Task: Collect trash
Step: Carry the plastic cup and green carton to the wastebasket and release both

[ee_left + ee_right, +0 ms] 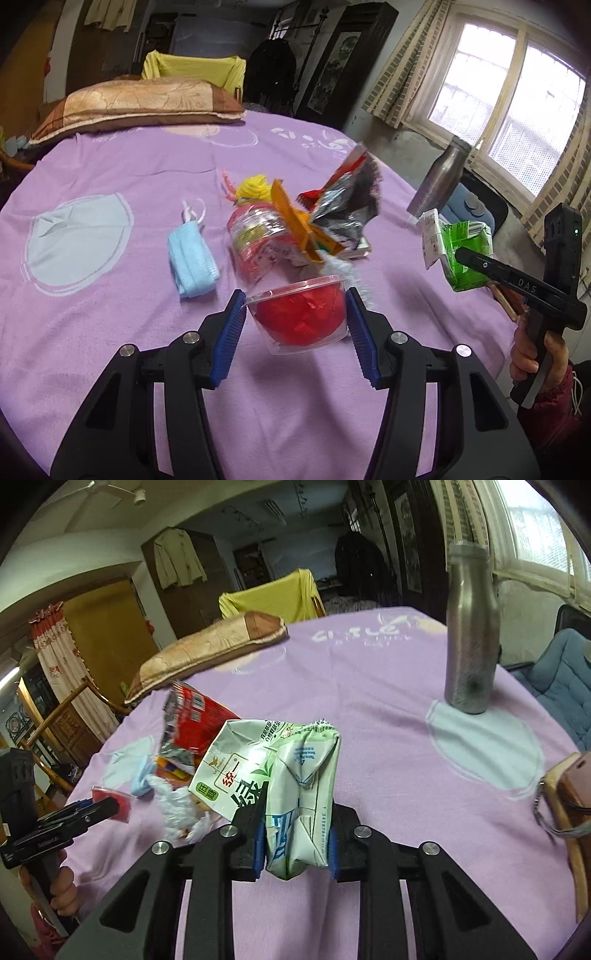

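Right tongs (297, 843) clamp crushed green-white drink carton (295, 786); left tongs (295, 332) grip clear plastic cup of red scraps (299, 317). Keep both level.

A bed under a purple sheet (110, 332) stretches ahead of the hand-held gripper. A brown pillow (136, 101) lies at its far end, a yellow-draped chair (192, 68) beyond. Daylight enters a curtained window (509, 107) to the right.
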